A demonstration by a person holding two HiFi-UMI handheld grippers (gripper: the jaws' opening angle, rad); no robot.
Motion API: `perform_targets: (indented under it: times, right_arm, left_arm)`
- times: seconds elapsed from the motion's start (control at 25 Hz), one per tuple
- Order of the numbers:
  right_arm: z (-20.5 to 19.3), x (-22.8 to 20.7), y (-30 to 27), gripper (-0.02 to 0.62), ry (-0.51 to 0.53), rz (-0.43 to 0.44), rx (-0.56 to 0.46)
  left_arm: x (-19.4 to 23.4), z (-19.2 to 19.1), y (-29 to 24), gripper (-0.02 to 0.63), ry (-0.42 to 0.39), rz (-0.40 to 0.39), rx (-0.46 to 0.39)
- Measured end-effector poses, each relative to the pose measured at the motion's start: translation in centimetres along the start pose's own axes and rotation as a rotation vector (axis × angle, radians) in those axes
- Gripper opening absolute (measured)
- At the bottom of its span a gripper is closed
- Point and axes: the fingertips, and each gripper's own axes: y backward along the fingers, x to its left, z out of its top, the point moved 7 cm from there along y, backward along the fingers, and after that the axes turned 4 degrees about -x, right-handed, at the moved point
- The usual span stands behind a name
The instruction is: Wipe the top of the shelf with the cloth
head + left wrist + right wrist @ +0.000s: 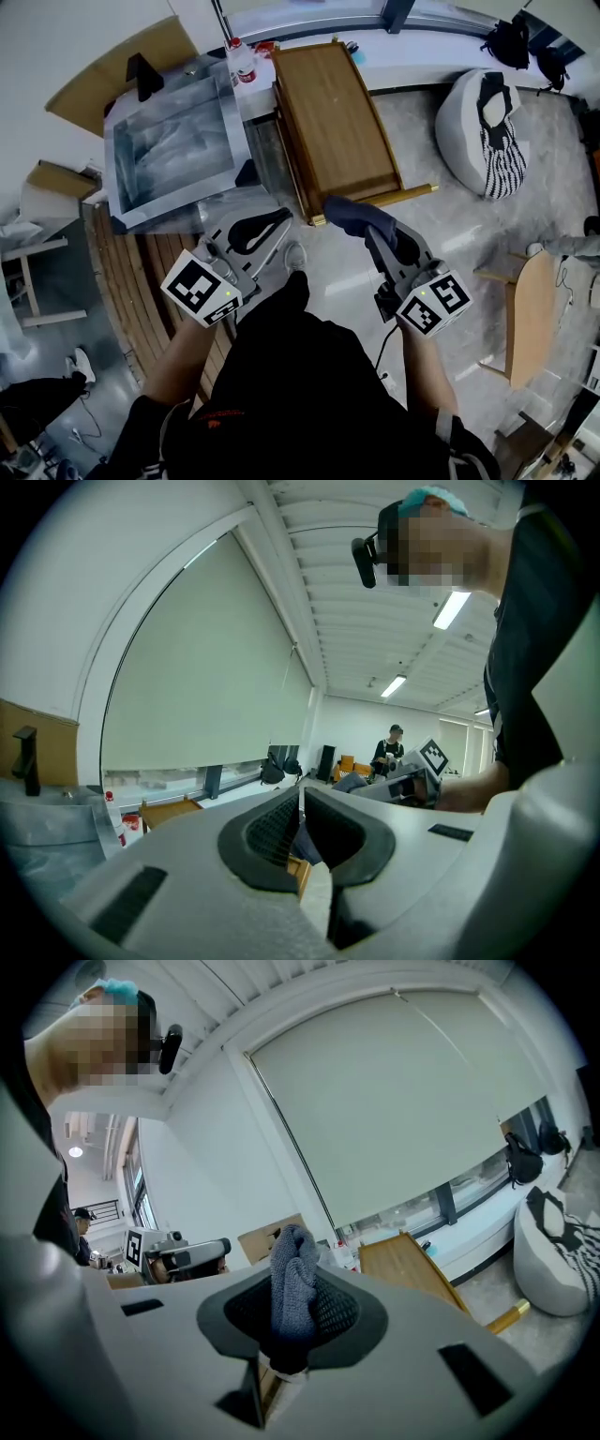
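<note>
Right claw [291, 1330] clamped on the cloth [294, 1279], a wad sticking out to wipe with | shelf [337, 122] at 12 o'clock; you hold the cloth near its front edge, wiping not yet begun | left claw [300, 832] closed, empty; parked at 8 o'clock, clear of the wiping path

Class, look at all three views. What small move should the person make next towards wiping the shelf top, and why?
Probably move the right gripper forward and lower the cloth onto the near end of the shelf top. The jaws are already clamped on the cloth, but it seems to hang at the shelf's near edge and not on the wood. The left gripper is shut and empty, so it has no part in this move.
</note>
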Motion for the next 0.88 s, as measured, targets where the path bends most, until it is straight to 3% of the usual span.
perform_targets:
  times: [0.4, 0.88]
  right_arm:
    - [2.9, -2.4, -7.5, 0.071, 0.023, -0.011, 0.018]
    - [4.8, -5.0, -10.2, 0.069, 0.042, -0.003, 0.041]
  left_arm:
    - [7.7, 1.1, -1.3, 0.034, 0.017, 0.004, -0.004]
    - [10.6, 1.1, -3.2, 0.034, 0.038, 0.030, -0.013]
